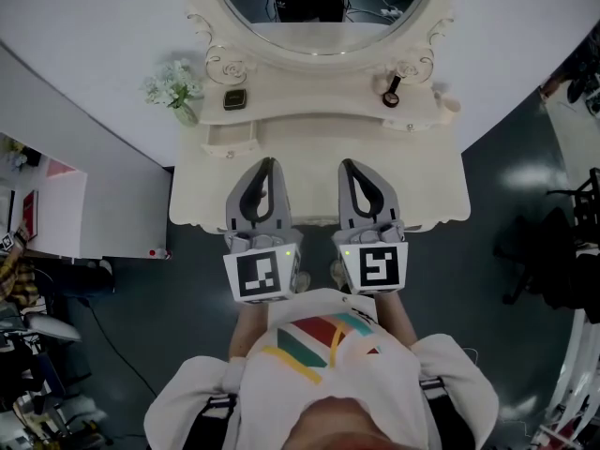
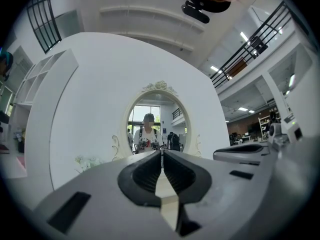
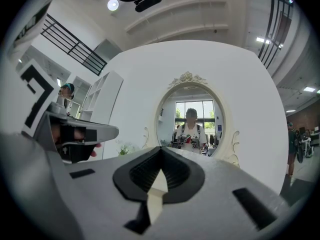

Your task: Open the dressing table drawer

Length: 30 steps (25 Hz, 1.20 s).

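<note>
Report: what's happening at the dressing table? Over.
Left gripper and right gripper shut, empty, above the cream carved dressing table. Drawer front out of view. White flower posy sits back-left, clear.

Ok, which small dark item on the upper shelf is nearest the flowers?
The squarish one on the left, right beside the flowers; the slim one sits over on the right side.

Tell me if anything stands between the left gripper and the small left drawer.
Nothing visible does: only bare tabletop lies between the left gripper and the small drawer; the flowers stand farther back.
</note>
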Each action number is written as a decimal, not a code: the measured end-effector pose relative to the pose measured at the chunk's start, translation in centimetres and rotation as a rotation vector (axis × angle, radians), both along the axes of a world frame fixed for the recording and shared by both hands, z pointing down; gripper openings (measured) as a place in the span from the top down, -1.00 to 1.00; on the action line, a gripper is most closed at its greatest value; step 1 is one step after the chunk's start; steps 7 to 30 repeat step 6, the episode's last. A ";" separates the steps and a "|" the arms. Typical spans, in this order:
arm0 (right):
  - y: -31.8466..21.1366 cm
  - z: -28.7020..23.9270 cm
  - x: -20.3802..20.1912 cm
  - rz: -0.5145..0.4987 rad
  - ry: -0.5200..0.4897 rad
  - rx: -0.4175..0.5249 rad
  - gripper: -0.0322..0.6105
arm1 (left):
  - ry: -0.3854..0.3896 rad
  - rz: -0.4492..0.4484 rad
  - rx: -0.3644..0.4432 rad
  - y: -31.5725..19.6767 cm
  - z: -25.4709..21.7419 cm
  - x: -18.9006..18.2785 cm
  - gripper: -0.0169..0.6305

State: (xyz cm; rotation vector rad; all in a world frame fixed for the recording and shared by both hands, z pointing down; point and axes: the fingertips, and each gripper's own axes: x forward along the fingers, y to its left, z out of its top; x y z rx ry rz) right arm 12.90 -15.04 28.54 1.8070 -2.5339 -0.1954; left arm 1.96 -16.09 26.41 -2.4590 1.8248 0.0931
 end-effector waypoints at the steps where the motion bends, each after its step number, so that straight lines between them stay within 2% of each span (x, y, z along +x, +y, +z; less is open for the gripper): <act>1: 0.0 0.1 0.0 0.000 0.000 -0.003 0.90 | -0.003 0.000 -0.001 -0.1 0.2 0.0 0.90; 30: -0.1 0.5 -0.3 -0.003 0.000 -0.013 0.90 | -0.015 0.014 0.003 0.0 1.0 0.0 0.90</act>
